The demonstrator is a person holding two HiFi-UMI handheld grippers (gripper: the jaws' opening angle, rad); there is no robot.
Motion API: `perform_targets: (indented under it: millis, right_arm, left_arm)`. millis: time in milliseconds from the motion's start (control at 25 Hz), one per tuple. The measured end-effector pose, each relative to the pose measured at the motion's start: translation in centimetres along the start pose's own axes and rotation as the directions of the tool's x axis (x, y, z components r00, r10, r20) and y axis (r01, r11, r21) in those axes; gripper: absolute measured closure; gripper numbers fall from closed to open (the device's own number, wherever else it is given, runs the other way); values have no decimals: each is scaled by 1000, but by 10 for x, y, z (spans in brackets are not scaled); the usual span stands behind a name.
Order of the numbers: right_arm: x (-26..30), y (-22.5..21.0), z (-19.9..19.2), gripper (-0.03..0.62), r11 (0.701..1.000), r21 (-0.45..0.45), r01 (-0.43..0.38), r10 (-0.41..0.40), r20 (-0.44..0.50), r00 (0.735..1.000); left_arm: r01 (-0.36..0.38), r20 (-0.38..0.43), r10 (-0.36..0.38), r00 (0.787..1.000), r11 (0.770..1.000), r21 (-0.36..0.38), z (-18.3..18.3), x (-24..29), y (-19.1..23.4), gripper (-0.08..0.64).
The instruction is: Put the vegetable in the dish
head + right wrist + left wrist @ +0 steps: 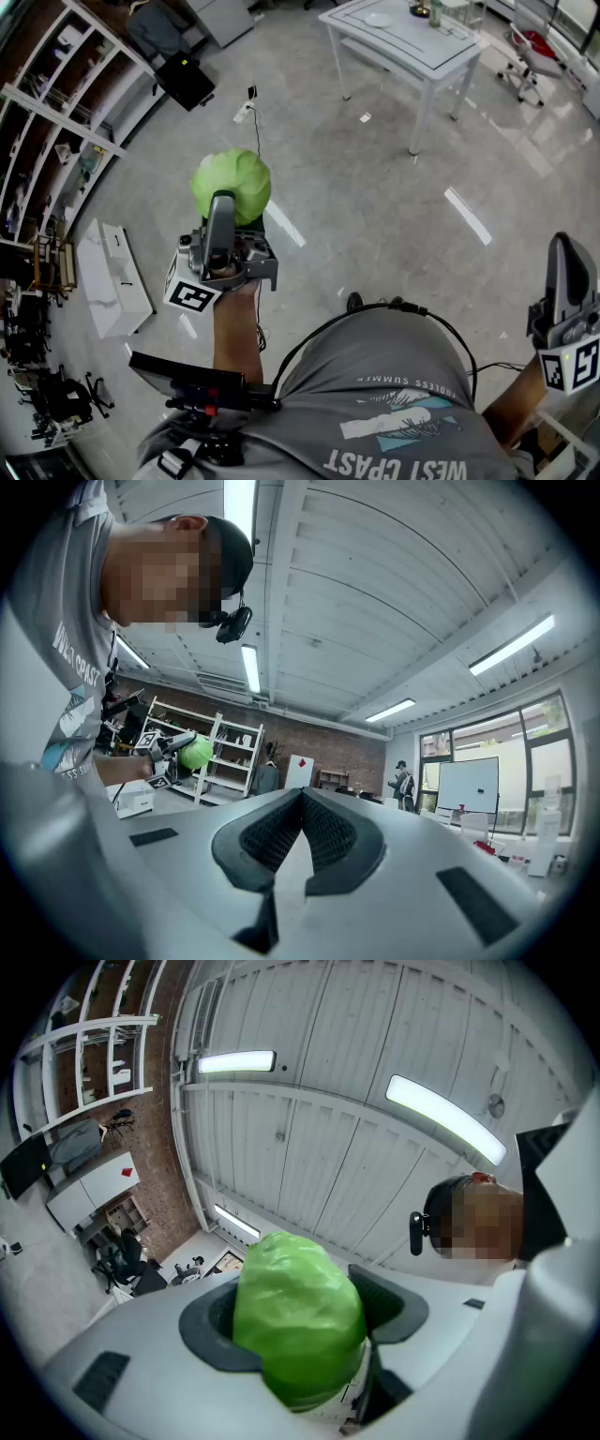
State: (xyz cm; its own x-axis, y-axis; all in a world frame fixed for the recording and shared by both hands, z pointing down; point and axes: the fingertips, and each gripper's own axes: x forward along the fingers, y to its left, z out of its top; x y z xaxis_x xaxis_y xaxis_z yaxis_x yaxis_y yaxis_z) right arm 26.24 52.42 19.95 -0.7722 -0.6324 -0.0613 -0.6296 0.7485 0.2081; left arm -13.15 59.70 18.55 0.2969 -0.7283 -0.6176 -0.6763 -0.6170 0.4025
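Note:
A round green vegetable (232, 185) is clamped between the jaws of my left gripper (226, 200), held up in the air above the grey floor. In the left gripper view the vegetable (298, 1326) fills the gap between the dark pads (208, 1330) and the camera points up at the ceiling. My right gripper (564, 246) is low at the right edge, shut and empty; its pads (272, 832) meet in the right gripper view. Far off, a small white dish (378, 20) lies on a white table (422, 45).
Shelving (56, 103) lines the left wall, with a white box (112, 277) on the floor before it. A black case (186, 80) and a cable (255, 122) lie farther out. An office chair (530, 52) stands beside the table. A distant person (403, 785) stands near a whiteboard (469, 799).

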Motion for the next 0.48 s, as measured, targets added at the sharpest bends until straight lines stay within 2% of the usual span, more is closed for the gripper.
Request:
perform_targets:
  millis: [120,480]
  right_arm:
    - [1,1,1,584,1000,-2,-1,1,2,1000]
    - [2,4,0,584,1000,21,11,-11,0,1000]
  left_arm:
    - [-4,-11,4,1000,1000,31,1,-3,3,272]
    - [-3,-30,3,1000,1000,16,-4,-3,7,272]
